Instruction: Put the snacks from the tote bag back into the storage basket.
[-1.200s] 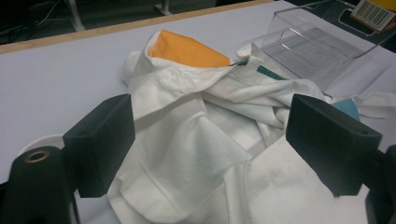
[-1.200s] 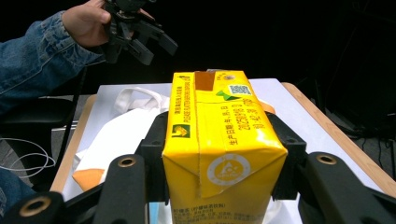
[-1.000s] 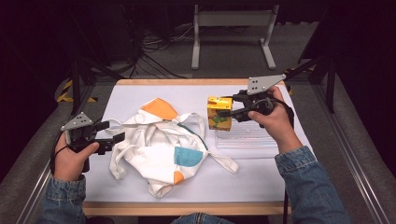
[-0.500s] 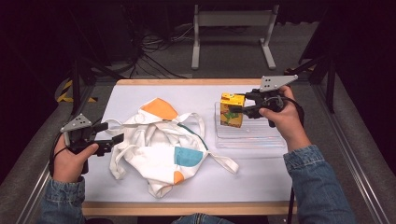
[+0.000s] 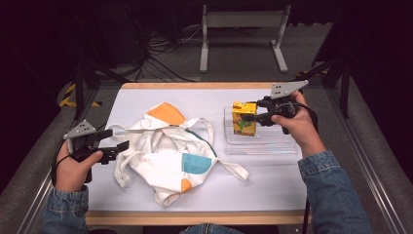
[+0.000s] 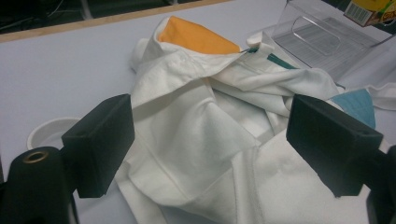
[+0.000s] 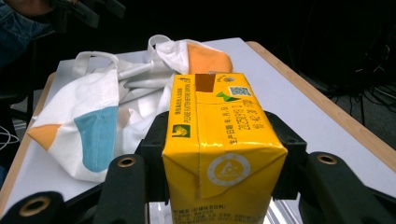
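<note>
This is looking like a lab or recording studio rather than a home. A white-topped desk (image 5: 146, 97) is sitting among black drapes (image 5: 39, 48), with loose cables (image 5: 160, 53) trailing over grey carpet beside a grey metal stand (image 5: 243, 29), possibly equipment framing.

The high camera hung above my side of the table (image 5: 146, 100) and looked forward and down, my forearms entering from below. The camera on my left gripper (image 6: 210, 140) sat low and close, facing across the white bag (image 6: 205, 126) toward the clear tray (image 6: 322, 39). The one on my right gripper (image 7: 219, 154) looked back over the yellow carton (image 7: 219, 140), very near. All three shared the bag.
</note>
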The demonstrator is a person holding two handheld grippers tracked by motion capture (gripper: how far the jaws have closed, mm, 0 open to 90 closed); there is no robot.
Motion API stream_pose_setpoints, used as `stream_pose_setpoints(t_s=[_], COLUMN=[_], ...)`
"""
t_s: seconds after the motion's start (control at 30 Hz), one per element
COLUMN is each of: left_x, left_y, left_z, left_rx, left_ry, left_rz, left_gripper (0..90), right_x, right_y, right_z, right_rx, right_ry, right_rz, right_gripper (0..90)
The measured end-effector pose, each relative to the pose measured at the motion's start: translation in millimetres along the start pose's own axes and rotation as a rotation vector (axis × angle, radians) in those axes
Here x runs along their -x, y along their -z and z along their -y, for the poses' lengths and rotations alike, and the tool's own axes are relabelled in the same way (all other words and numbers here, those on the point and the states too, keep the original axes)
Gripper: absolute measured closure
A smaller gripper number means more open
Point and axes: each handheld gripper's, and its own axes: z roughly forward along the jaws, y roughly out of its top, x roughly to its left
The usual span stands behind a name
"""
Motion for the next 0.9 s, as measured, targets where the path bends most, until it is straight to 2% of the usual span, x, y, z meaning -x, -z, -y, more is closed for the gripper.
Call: stream_pose_setpoints(t_s=[0.13, 0.3, 0.9], left_x=[2.0, 3.6, 6.4], left_y=[5.7, 12.4, 9.1], left_z=[6.2, 9.8, 10.4], left_rx=[-0.006, -0.003, -0.023], left_ry=[0.012, 0.017, 0.009], left_rz=[-0.013, -0.029, -0.023], left_gripper=[16.0, 16.0, 15.8], right_x=[3.4, 7.4, 7.2], right_y=[-2.4, -8.1, -23.2], right_z=[3.4, 8.8, 16.4], right_rx=[-0.017, -0.035, -0.081], right_ry=[0.004, 0.007, 0.026], right_rz=[-0.003, -0.030, -0.079], right_gripper=[51.7, 51.7, 51.6])
